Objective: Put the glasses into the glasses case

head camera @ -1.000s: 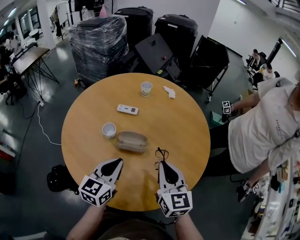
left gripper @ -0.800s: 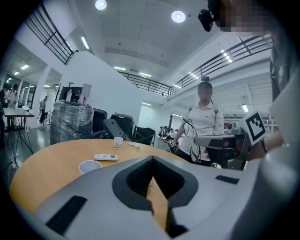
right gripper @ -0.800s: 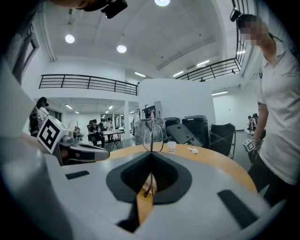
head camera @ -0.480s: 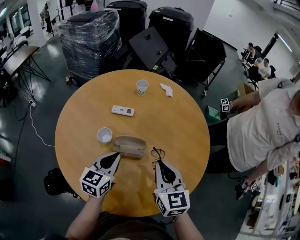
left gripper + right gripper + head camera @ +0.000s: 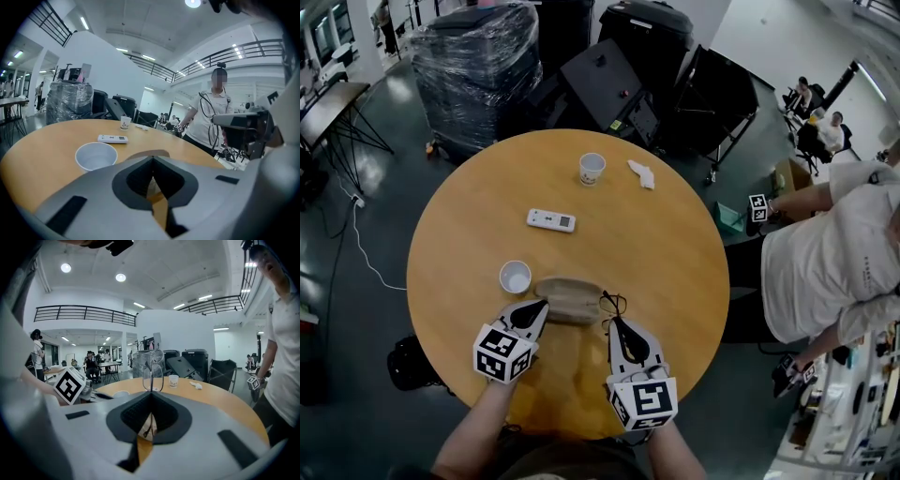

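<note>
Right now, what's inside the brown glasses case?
Its inside is hidden: the glasses case looks shut. The glasses are not in it; the right claw pinches them just beside the case's right end.

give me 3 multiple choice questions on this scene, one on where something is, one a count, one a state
1. Where does the glasses case lie?
A. at the table's far edge
B. on the floor
C. just ahead of the left claw, right of the near cup

2. How many paper cups stand on the table?
A. one
B. two
C. four

3. What state is the right claw in?
A. shut on the glasses
B. open and empty
C. shut on a cup

Answers:
1 C, the head view shows it at that claw's tip.
2 B, the near cup plus a far cup.
3 A, a lens stands up just past the closed jaws.
</note>
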Available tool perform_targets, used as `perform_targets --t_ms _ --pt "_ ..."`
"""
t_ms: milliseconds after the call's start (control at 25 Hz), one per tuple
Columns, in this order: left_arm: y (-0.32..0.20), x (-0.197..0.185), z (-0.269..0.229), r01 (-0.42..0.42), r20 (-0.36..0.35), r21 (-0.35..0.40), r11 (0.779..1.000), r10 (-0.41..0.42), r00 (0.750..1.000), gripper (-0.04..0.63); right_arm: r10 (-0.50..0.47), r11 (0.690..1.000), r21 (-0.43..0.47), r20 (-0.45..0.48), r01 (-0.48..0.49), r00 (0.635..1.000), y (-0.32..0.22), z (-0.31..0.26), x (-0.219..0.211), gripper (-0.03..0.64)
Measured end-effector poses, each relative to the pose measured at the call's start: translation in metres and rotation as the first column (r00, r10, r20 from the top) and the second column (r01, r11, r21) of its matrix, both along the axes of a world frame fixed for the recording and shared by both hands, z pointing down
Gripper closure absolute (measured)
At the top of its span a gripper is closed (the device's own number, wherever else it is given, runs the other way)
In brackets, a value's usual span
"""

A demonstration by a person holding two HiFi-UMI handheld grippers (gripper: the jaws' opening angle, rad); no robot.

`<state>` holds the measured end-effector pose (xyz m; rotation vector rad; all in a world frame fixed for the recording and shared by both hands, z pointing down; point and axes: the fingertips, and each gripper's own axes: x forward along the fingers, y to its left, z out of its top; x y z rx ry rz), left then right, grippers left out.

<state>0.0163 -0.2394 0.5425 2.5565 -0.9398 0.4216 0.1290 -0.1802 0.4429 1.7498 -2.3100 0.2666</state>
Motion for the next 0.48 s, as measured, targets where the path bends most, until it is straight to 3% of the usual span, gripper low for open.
perform_targets --t_ms 480 --pt "0.001 0.005 0.024 -0.033 0.008 -0.05 0.998 0.033 0.999 0.589 0.0 1.0 -0.029 -0.003 0.0 1.0 -0.011 0.014 -0.006 0.629"
